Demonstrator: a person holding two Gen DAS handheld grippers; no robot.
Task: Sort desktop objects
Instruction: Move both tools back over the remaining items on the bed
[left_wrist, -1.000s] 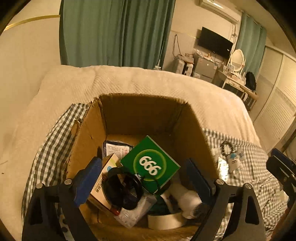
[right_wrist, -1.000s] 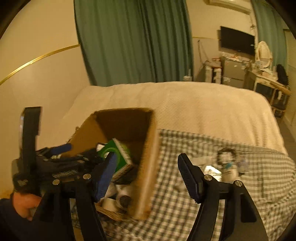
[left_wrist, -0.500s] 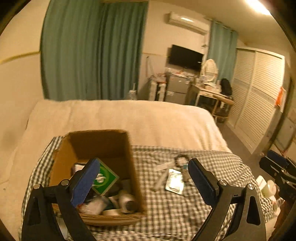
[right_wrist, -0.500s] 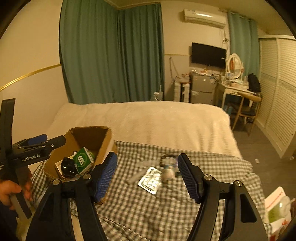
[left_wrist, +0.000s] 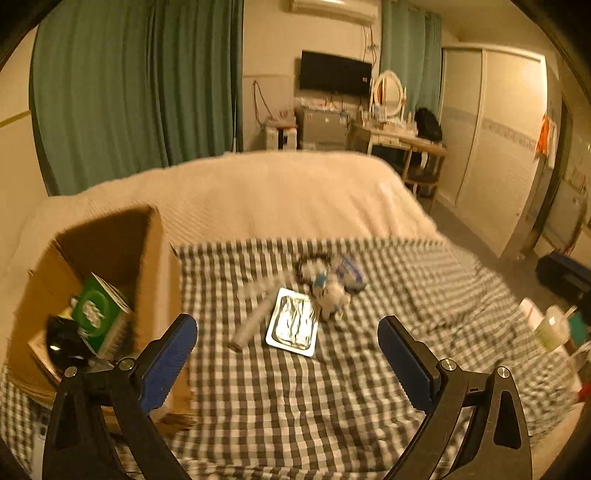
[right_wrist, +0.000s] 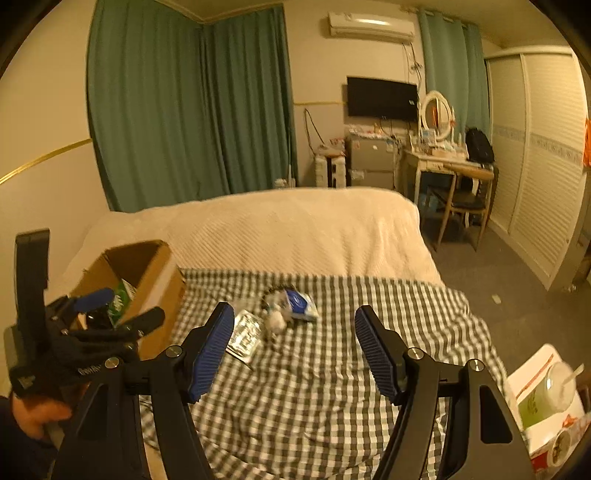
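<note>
A cardboard box (left_wrist: 155, 258) stands at the left of the checked cloth (left_wrist: 295, 387) on the bed. It holds a green "666" box (left_wrist: 98, 314) and a black round thing. Loose on the cloth lie a silver foil pack (left_wrist: 293, 326), a white tube (left_wrist: 255, 323), a small white figure (left_wrist: 332, 295), a dark ring and a blue-white packet (right_wrist: 299, 304). My left gripper (left_wrist: 286, 343) is open and empty, above the cloth before the foil pack. My right gripper (right_wrist: 293, 332) is open and empty, further back. The left gripper also shows in the right wrist view (right_wrist: 107, 317) beside the box (right_wrist: 159, 269).
A cream bedspread (right_wrist: 288, 229) covers the far half of the bed. Green curtains, a TV, a dressing table and a wardrobe stand beyond. A green drink cup (right_wrist: 546, 395) and food boxes sit at the lower right, off the bed.
Both grippers have pulled back and up from the box. The left gripper has swung right, from over the box to facing the loose objects. Both stay open and empty.
</note>
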